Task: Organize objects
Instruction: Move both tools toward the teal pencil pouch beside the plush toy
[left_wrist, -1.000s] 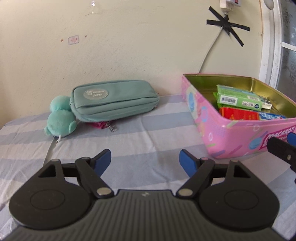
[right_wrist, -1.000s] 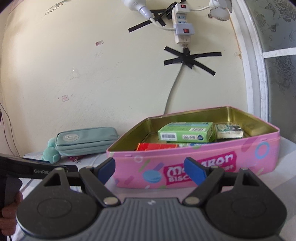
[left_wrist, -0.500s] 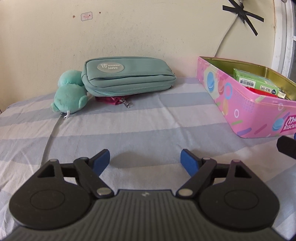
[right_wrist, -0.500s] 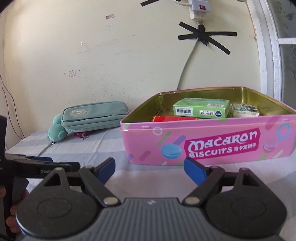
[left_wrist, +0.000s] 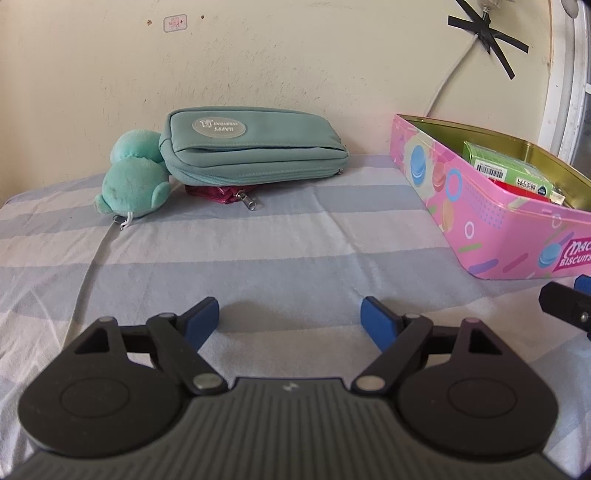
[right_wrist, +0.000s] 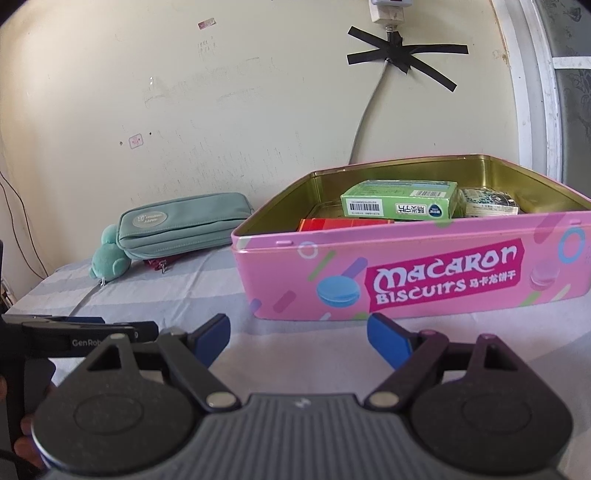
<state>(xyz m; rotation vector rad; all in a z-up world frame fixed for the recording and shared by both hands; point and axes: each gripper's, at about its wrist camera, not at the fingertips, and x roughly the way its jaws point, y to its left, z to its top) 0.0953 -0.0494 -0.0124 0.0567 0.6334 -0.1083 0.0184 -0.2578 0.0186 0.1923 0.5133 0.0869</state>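
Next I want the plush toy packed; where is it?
In the left wrist view the plush toy lies far left on the striped cloth, against the teal pouch's left end, near the wall.

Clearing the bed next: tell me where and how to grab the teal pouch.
Take the teal pouch across its narrow depth near the middle, coming from the front with the left tool, open and empty. It lies flat and long against the wall, propped on a magenta item, plush toy at its left end.
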